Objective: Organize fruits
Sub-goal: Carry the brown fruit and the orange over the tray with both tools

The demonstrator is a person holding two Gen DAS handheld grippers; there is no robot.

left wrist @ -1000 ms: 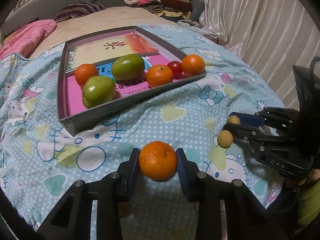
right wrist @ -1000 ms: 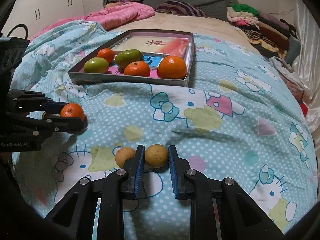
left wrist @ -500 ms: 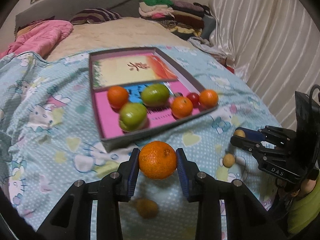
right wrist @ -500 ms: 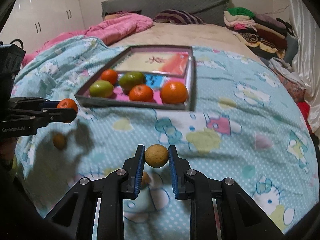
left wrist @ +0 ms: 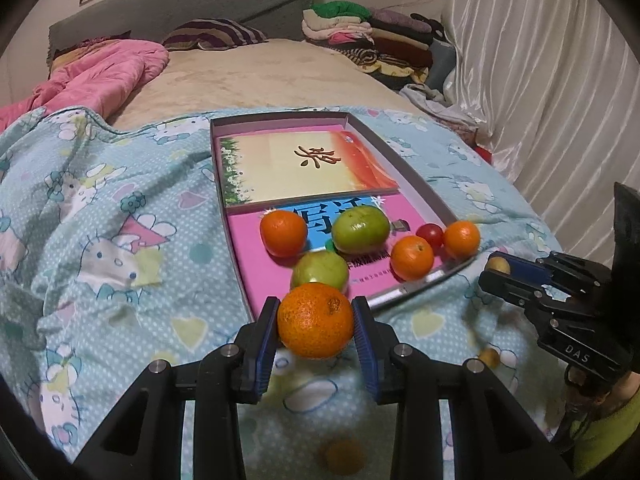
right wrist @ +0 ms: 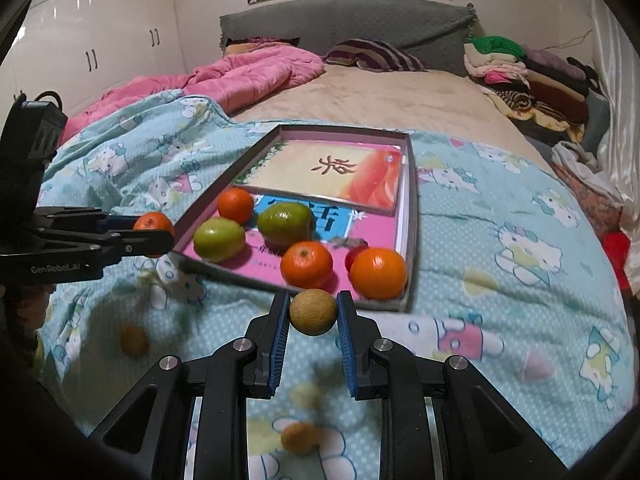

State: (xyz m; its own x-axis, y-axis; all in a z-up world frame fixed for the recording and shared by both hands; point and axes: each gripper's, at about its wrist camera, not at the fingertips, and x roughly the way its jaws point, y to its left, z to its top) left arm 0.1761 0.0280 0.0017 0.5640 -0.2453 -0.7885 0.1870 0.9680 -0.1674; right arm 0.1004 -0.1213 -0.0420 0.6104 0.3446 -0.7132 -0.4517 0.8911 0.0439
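Six fruits (left wrist: 362, 229) in grey tray (left wrist: 404, 184) (oranges, green ones, 1 red)

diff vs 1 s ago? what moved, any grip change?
Both grippers rose off the quilt toward the tray with their fruit. The left gripper stays shut on the orange; the right gripper stays shut on the small brown fruit. The two small brown fruits left on the quilt now lie below and behind. Nothing was let go. The tray's six fruits have not moved.
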